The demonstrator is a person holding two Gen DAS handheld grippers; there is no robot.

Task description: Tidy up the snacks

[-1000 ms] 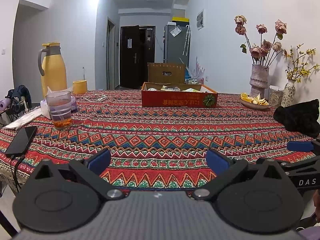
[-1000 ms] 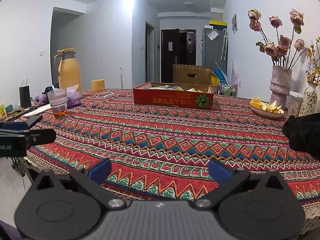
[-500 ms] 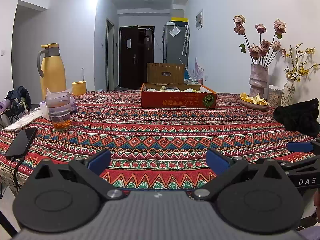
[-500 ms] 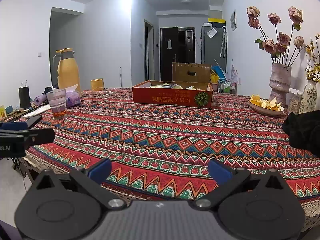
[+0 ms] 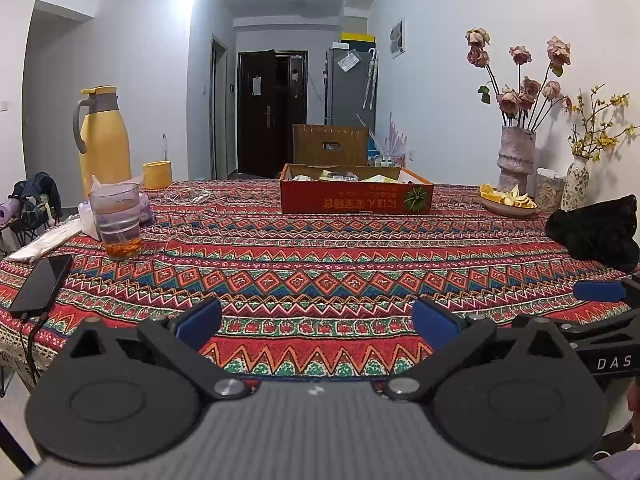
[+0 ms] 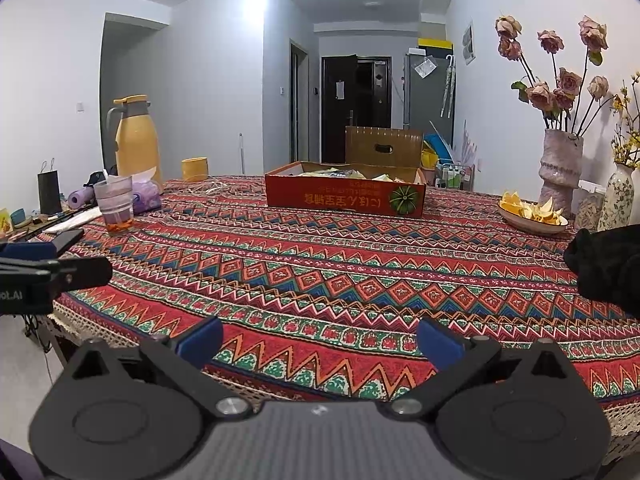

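Note:
A red cardboard box [image 5: 356, 198] with snack packets [image 5: 340, 176] in it sits at the far middle of the patterned tablecloth; it also shows in the right wrist view [image 6: 344, 199]. My left gripper [image 5: 318, 324] is open and empty, low over the table's near edge, far from the box. My right gripper [image 6: 320, 342] is open and empty, also at the near edge. The right gripper's finger shows at the right of the left wrist view [image 5: 599, 291]; the left gripper shows at the left of the right wrist view [image 6: 52, 266].
A glass of tea [image 5: 117, 220], a yellow jug [image 5: 103, 140], a yellow cup [image 5: 157, 175], tissues and a phone [image 5: 42, 280] stand at the left. A bowl of peels [image 5: 506, 202], two vases [image 5: 516, 156] and a black cloth [image 5: 598, 232] are at the right.
Both grippers have shifted slightly; the view has risen a little. Both stay open and empty.

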